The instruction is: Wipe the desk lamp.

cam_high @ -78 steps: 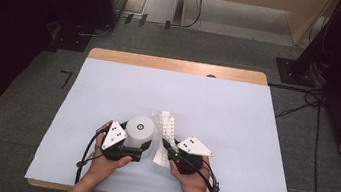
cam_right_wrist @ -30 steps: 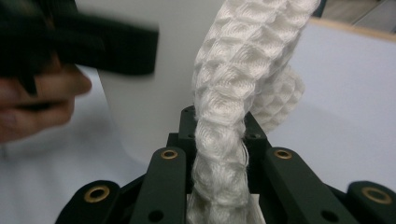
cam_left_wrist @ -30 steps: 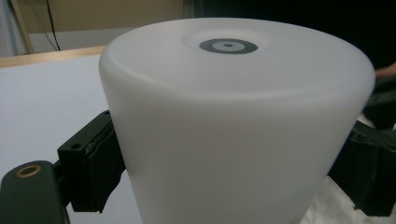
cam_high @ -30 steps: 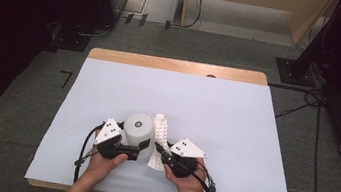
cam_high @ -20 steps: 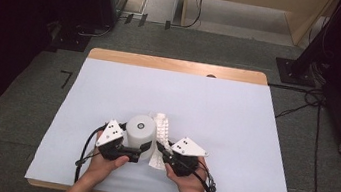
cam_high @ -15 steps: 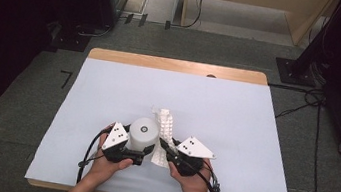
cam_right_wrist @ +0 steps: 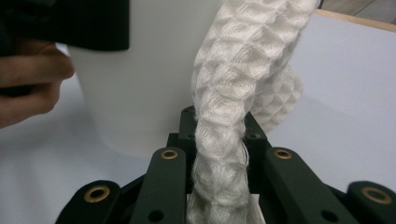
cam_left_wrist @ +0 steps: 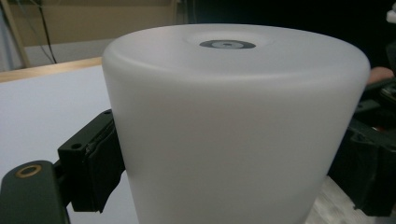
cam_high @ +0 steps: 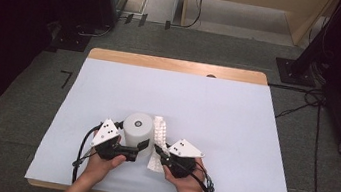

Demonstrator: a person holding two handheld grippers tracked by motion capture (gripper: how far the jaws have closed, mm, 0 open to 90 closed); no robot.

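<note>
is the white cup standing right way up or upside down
Upside down, it seems: the white cup is wider low down, and its closed flat end with a small grey disc faces up. The left gripper clamps it.

My claws: two, left claw (cam_high: 143,146) and right claw (cam_high: 157,150)
My hands: two
White cup (cam_high: 138,129): one, upside down
White waffle cloth (cam_high: 158,135): one
Tabletop (cam_high: 236,115): one
Things on it: two

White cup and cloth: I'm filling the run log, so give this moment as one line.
left gripper shut on white cup | right gripper shut on white cloth | cloth beside cup
</note>
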